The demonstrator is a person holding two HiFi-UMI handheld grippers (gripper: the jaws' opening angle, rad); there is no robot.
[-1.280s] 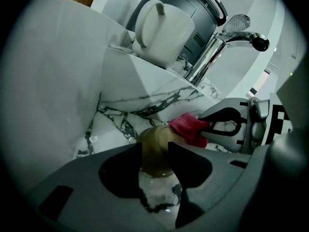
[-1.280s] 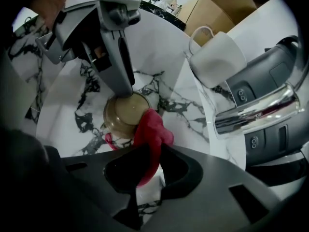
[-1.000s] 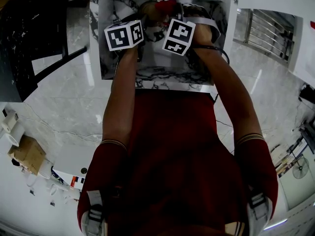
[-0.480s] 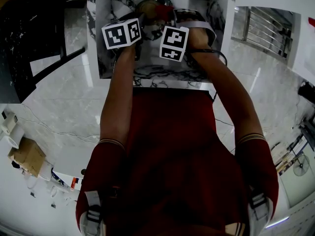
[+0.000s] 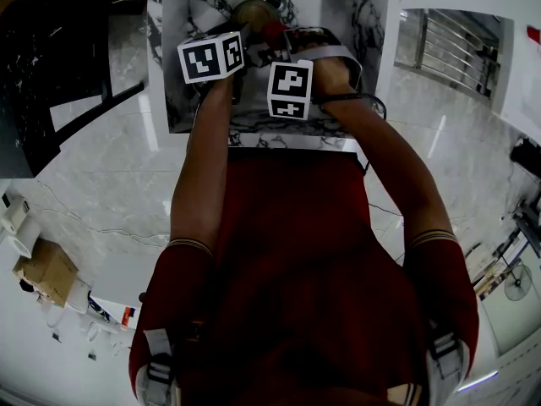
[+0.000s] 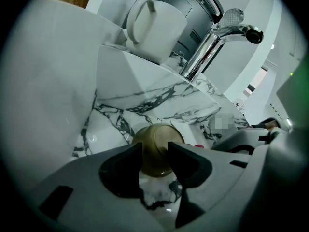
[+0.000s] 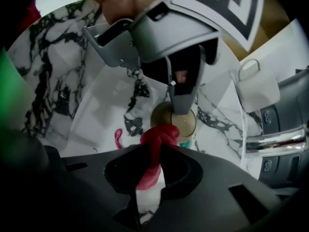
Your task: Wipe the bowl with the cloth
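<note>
Red cloth [image 7: 158, 138] by bowl [image 7: 161, 119] (brass-coloured)

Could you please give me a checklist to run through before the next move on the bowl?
1. Left gripper shut on bowl: ok.
2. Right gripper shut on cloth: ok.
3. Cloth touching bowl: cannot tell; they overlap in the right gripper view.
4. Bowl held over the sink: ok.
5. Mug apart from both grippers, up on the ledge: ok.
</note>
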